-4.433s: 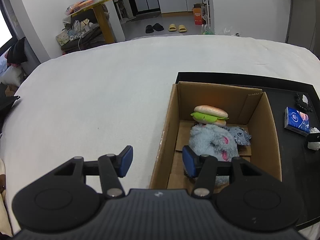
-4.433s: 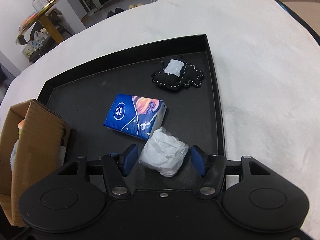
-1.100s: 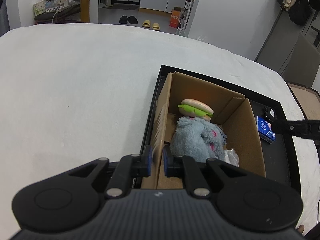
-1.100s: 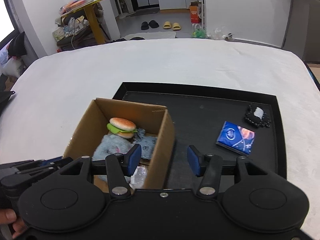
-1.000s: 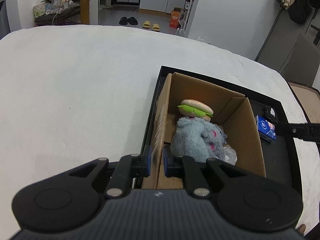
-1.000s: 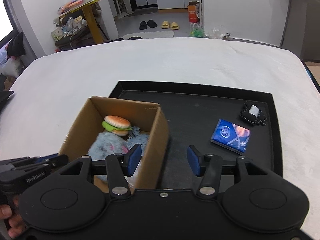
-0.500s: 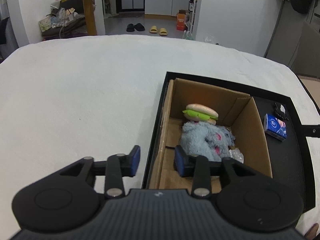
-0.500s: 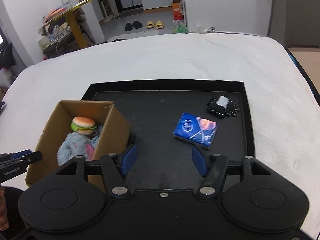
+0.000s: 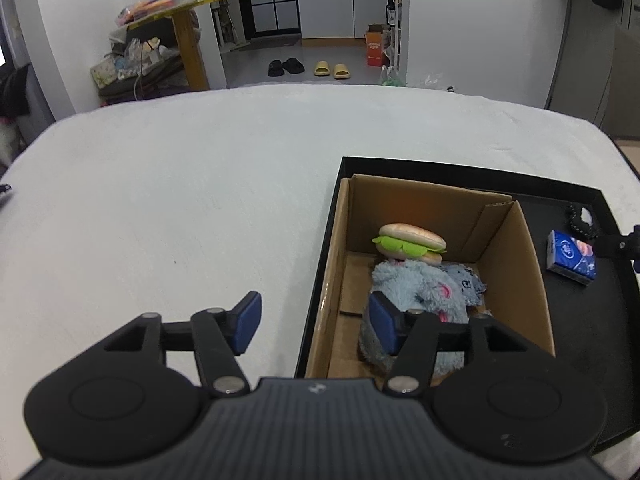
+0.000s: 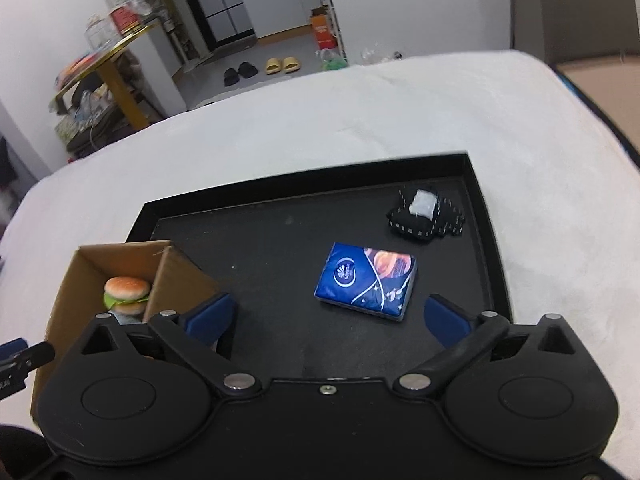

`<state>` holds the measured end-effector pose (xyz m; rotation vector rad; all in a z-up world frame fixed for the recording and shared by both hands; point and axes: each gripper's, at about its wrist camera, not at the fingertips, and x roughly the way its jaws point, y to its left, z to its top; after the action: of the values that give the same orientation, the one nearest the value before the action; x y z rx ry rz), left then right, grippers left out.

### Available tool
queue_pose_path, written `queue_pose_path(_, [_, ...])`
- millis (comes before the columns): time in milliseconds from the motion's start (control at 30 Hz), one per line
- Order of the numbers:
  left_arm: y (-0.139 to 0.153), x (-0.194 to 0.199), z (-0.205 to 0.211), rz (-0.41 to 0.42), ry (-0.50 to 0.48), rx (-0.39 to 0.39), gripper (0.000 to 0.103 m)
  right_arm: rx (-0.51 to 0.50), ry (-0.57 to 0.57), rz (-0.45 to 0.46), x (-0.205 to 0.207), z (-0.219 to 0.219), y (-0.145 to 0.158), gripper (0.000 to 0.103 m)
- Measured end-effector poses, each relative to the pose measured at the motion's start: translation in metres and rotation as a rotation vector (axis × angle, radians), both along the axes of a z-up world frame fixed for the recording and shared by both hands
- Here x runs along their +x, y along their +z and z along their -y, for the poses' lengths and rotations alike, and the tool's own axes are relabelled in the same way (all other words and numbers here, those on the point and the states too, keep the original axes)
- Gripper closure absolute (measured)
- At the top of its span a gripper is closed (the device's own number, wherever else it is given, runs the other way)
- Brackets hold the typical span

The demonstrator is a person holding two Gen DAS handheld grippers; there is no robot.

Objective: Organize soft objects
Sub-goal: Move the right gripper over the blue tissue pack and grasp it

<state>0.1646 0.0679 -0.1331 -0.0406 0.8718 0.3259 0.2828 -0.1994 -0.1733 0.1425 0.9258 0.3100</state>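
Right now the right gripper (image 10: pixel 330 316) tilts steeply down over the shallow black tray (image 10: pixel 486 216), its blue-padded jaws opening wide with nothing between them. Just ahead of it lies the blue plastic-wrapped tissue pack (image 10: pixel 367 280), probably the next soft thing to lift; beyond that, the black stitched pouch with a white patch (image 10: pixel 426 220). To its left stands the open brown cardboard box (image 10: pixel 176 276), likely the collecting place, since it already holds a plush hamburger (image 9: pixel 410 240) and a fluffy grey-blue stuffed toy (image 9: pixel 416 284). The left gripper (image 9: pixel 314 318) also angles down, jaws opening astride the box's near-left wall without touching it.
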Motion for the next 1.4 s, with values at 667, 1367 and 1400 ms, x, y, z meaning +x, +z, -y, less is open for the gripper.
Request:
queue_pose_path(667, [-0.013,0.041,0.030,-0.071,0.003,0.132,0.038,-0.017,-0.050,-0.018,0.037,-0.003,-0.059,0.000])
queue_pose_path(1367, [-0.017,0.024,0.019,-0.115,0.038,0.140,0.037,-0.189,-0.092,-0.021,0.027,0.000,-0.066,0.001])
queue_pose_path(1400, [-0.016,0.024,0.019,-0.112,0.037,0.139,0.038,-0.198,-0.096,-0.019,0.024,0.000,-0.066,0.002])
